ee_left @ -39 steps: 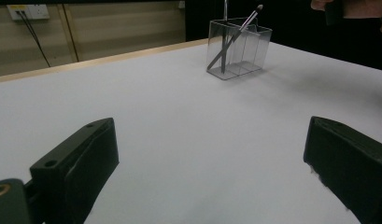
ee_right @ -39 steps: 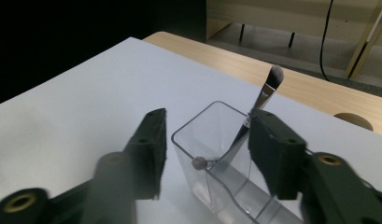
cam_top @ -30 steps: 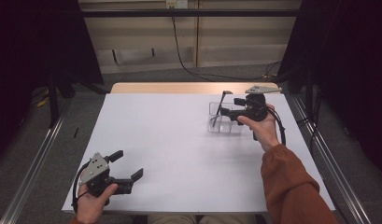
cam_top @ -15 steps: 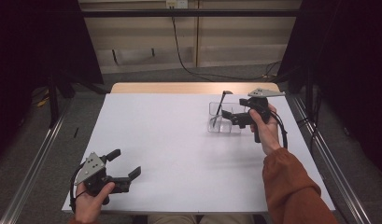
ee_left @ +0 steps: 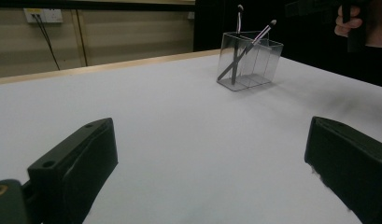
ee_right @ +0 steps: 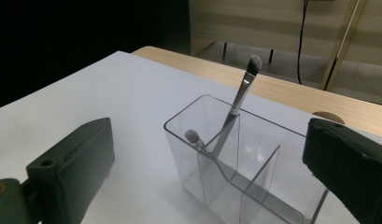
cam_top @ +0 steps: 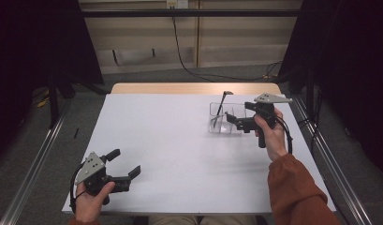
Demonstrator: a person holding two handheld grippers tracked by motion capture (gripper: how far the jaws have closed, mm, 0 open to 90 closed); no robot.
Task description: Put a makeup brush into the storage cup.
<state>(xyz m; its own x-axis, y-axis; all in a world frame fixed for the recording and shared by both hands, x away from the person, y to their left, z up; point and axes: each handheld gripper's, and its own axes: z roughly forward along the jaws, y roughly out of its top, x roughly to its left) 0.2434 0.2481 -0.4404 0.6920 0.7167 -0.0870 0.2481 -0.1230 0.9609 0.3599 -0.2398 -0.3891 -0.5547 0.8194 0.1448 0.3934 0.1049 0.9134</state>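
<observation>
Two makeup brushes stand in a clear acrylic organiser (cam_top: 226, 119) on the far right part of the white worktop (cam_top: 180, 154). In the right gripper view the taller brush (ee_right: 240, 100) leans up and away out of the left compartment, its pale tip well above the rim, while the shorter brush (ee_right: 194, 137) lies lower, its rounded tip just over the near-left rim. Their handles cross inside the same compartment; the compartments to its right hold nothing that can be made out.

The right gripper (cam_top: 237, 123) hovers just on the near-right side of the organiser, pointing toward it. Its jaws have just been opening and now stand wide apart, released, with nothing pressed between the pads. In its own view the organiser sits between and beyond the two black jaws, with clear gaps on either side, and the brushes are untouched. The grey three-cornered plate on top shows in the high view, above the person's right hand (cam_top: 272, 136), whose rust-coloured sleeve (cam_top: 297, 192) runs in from the bottom.

The left gripper (cam_top: 124, 165) rests low over the near-left corner of the worktop, well apart from the organiser, held in the left hand (cam_top: 91, 201). Its jaws are spread, gripping nothing; in the left gripper view only bare worktop lies between them, with the organiser far off at the upper right.
</observation>
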